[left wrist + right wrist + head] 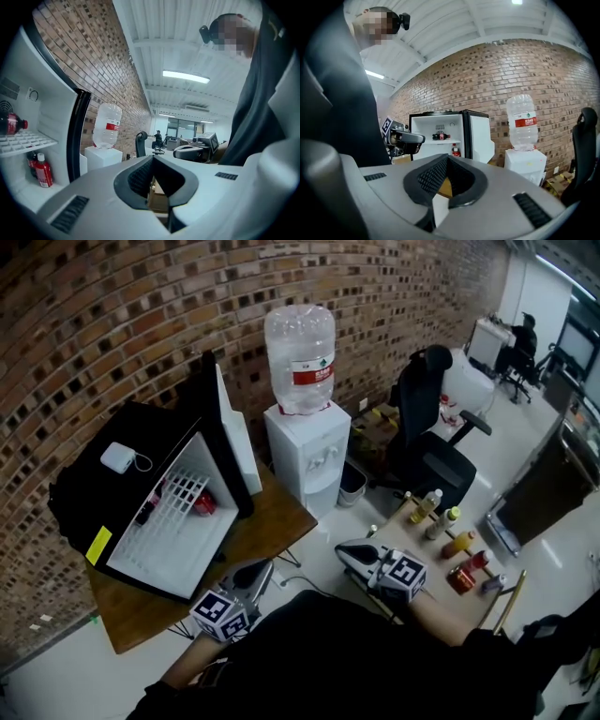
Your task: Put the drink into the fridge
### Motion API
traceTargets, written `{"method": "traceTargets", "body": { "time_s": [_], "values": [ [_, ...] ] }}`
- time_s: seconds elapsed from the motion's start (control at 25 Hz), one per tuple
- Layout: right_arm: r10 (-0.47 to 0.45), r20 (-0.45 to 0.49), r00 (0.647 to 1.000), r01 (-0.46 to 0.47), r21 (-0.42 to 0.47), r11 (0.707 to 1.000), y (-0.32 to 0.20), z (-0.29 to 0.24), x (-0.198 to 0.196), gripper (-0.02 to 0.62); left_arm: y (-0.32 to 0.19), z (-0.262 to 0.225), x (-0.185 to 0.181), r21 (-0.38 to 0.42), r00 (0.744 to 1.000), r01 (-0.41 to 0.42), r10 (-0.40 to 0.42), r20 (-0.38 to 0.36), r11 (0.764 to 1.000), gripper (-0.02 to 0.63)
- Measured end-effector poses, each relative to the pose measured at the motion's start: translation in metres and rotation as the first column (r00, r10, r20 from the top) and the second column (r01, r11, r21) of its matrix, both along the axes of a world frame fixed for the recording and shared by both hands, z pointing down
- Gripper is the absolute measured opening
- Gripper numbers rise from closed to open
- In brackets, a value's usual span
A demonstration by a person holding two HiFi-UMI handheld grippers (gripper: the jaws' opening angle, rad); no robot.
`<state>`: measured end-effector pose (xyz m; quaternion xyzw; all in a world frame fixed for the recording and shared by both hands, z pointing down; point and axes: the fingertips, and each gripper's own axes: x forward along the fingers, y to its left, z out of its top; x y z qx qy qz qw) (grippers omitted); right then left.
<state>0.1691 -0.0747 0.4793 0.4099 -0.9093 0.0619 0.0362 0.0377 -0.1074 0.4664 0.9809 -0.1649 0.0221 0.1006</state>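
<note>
A black mini fridge point(94, 479) stands open on a wooden table point(272, 521), its door point(230, 432) swung back. Inside, a cola bottle point(440, 136) lies on the white shelf and a red bottle point(453, 151) stands below it. Several drinks stand on a small table at the right, among them a yellow bottle point(427, 506), an orange bottle point(459, 544) and a red can point(461, 577). My left gripper point(258, 568) hovers by the table's near corner, shut and empty. My right gripper point(349, 551) is between the two tables, shut, with nothing between its jaws.
A white water dispenser point(305, 456) with a large bottle stands right of the fridge against the brick wall. A black office chair point(427, 442) sits behind the drinks table. A white adapter point(117, 457) lies on the fridge top. Desks and a seated person are far back right.
</note>
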Motion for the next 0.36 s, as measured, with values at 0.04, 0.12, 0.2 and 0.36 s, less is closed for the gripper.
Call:
{"method": "traceTargets", "body": {
  "time_s": [0.04,0.12,0.2,0.36],
  "values": [
    [-0.004,0.0,1.0,0.004,0.003,1.0,-0.001,-0.001,-0.002,-0.002,0.0,-0.001,-0.003,0.001,1.0,0.006,-0.006,0.0,1.0,-0.006],
    [-0.014,0.0,1.0,0.014,0.008,1.0,-0.002,-0.002,-0.007,-0.002,0.0,-0.001,-0.009,0.001,1.0,0.019,-0.019,0.0,1.0,-0.006],
    [-0.021,-0.002,1.0,0.021,0.012,1.0,-0.003,-0.003,-0.012,-0.002,0.0,0.0,-0.015,0.002,1.0,0.028,-0.028,-0.002,1.0,-0.006],
    [-0.028,-0.007,1.0,0.028,0.022,0.999,-0.008,-0.005,-0.02,-0.002,-0.002,0.0,-0.023,0.007,0.999,0.033,-0.033,-0.007,0.999,-0.006]
  ]
}}
